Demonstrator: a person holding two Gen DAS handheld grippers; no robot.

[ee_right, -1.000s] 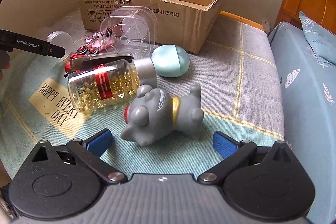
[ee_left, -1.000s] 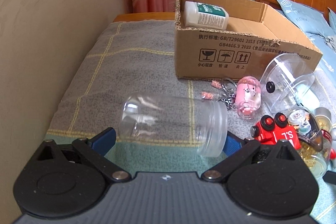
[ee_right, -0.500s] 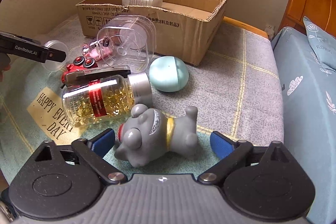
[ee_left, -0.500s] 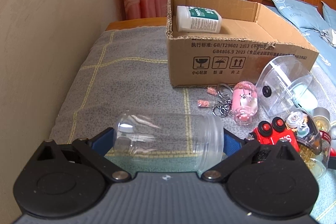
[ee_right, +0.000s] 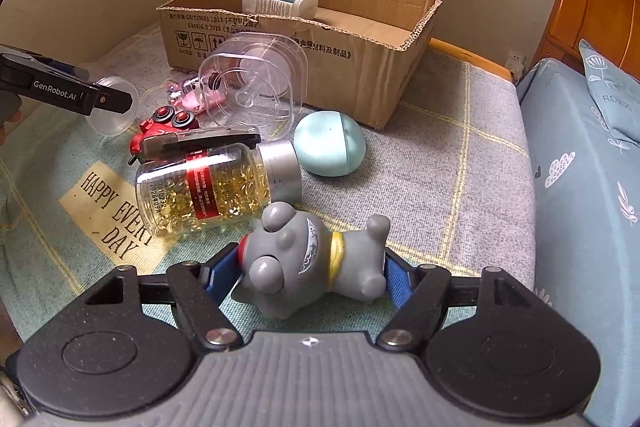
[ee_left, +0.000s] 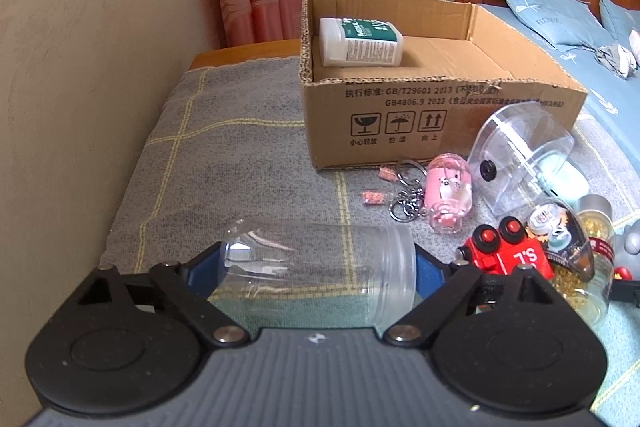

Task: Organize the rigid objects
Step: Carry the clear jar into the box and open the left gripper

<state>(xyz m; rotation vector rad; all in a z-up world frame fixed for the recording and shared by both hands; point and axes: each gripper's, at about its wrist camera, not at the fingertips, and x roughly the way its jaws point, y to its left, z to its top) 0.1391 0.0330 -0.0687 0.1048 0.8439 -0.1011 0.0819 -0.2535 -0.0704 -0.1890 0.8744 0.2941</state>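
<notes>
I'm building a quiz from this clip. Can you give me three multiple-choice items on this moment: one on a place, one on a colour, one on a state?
1. Where does the white bottle lie?
A. in the cardboard box
B. on the pillow
C. under the blanket

2. What colour is the toy vehicle?
A. green
B. red
C. white

3. What lies between the right gripper fingers?
A. nothing
B. the capsule jar
C. the grey toy figure

Answers: 1 A, it rests in a back corner inside the box. 2 B, its body and knobs are red. 3 C, both blue pads meet the figure, the jaws having just been closing.
</notes>
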